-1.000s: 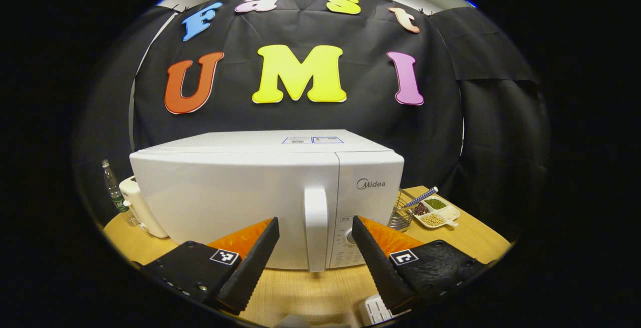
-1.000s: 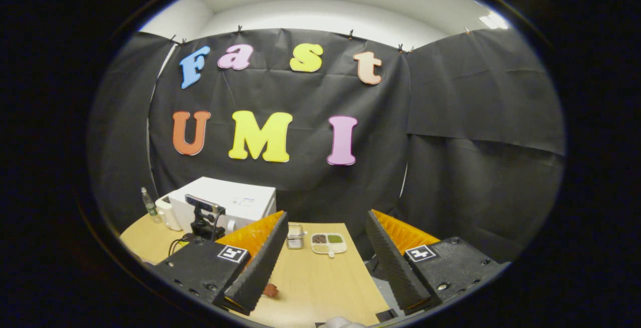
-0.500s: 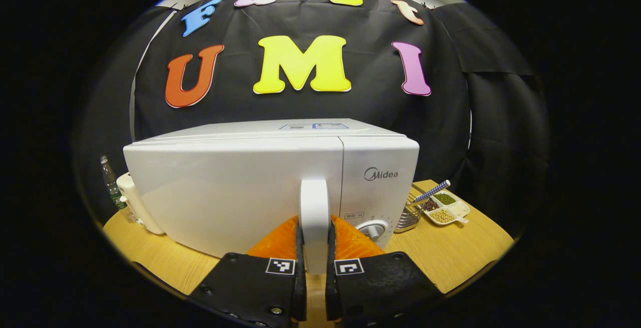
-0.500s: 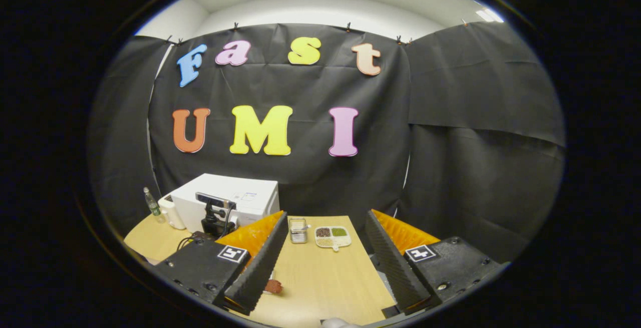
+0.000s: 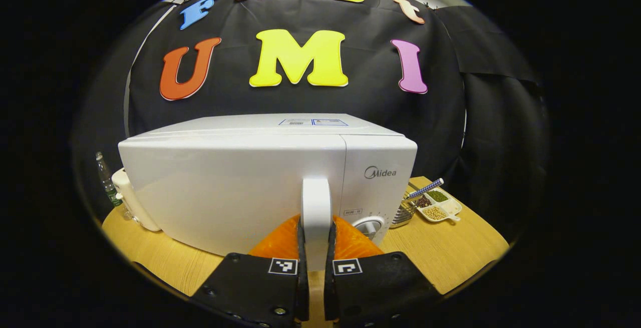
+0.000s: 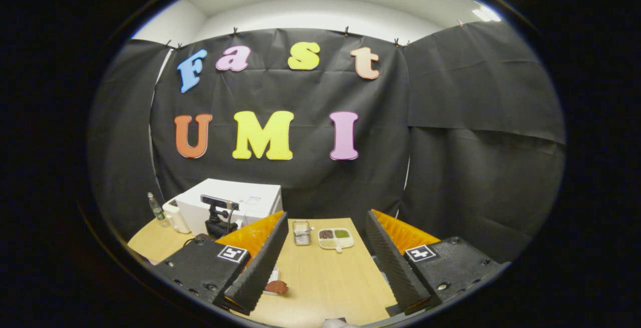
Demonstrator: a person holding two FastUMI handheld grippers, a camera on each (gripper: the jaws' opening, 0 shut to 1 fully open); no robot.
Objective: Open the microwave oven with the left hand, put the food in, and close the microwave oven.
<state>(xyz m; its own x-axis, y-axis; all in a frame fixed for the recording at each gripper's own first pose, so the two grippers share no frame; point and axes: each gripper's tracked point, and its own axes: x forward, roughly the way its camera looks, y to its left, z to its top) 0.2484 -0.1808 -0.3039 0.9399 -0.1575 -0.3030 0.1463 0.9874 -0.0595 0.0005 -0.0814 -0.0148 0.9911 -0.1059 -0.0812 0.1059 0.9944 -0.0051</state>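
Note:
A white microwave oven (image 5: pixel 235 183) stands on the wooden table (image 5: pixel 450 253), its door closed. My left gripper (image 5: pixel 315 263) is shut on the vertical white door handle (image 5: pixel 316 213), one finger pressing each side. In the right gripper view the microwave (image 6: pixel 240 200) sits far off at the left, with the left gripper's camera mount (image 6: pixel 218 215) in front of it. My right gripper (image 6: pixel 325 263) hangs open above the table with nothing between its fingers. A small brown piece of food (image 6: pixel 276 286) lies on the table beside its left finger.
A divided dish of beans (image 5: pixel 436 207) and a wire basket (image 5: pixel 403 213) sit right of the microwave. A white appliance (image 5: pixel 131 203) and a bottle (image 5: pixel 106 184) stand to its left. The same dish (image 6: pixel 335 238) and basket (image 6: pixel 301 232) lie ahead of my right gripper.
My left gripper moved in and shut on the door handle, having been open a second ago. The right gripper drifted slightly, staying open. The door looks still closed.

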